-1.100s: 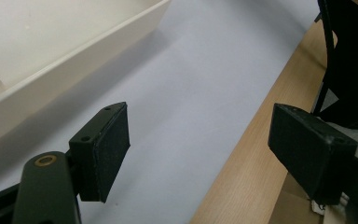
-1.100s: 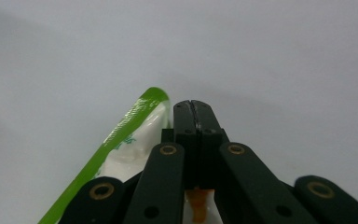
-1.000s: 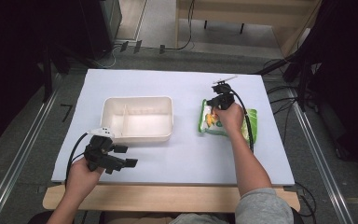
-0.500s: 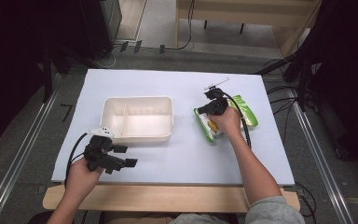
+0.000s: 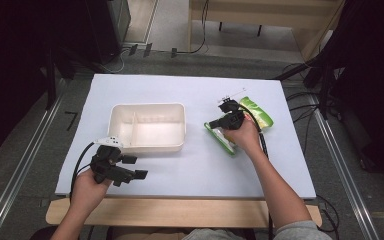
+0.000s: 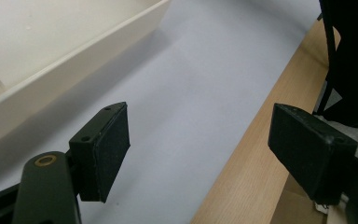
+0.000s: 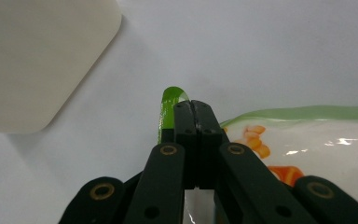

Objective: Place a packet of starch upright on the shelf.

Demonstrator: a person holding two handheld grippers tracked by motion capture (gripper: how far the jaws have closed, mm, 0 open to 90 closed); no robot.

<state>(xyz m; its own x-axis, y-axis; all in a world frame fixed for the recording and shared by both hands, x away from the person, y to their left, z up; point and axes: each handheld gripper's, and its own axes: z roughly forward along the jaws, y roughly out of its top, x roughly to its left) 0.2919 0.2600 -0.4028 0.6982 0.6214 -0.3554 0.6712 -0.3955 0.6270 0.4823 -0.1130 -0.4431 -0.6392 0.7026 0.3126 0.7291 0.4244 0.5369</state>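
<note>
A green and white snack bag (image 5: 256, 111) with orange pictures lies on the right half of the white table. My right gripper (image 5: 214, 124) is shut on the bag's green edge and points left toward the tray. In the right gripper view the jaws (image 7: 196, 109) are pressed together, a green strip of the bag (image 7: 168, 109) curls out beside their tip, and the bag's printed face (image 7: 317, 140) spreads to the right. My left gripper (image 5: 136, 167) rests near the front left of the table, open and holding nothing (image 6: 198, 149).
A white two-compartment tray (image 5: 150, 146) stands left of centre, its wall (image 6: 74, 60) close to the left gripper and its rounded corner (image 7: 37, 60) ahead of the right one. The wooden table edge (image 6: 251, 154) runs along the front. Cables trail off the right side.
My right gripper has moved left toward the tray, pulling the bag's gripped end with it, so the bag now lies stretched across. The left gripper has stayed where it was.
</note>
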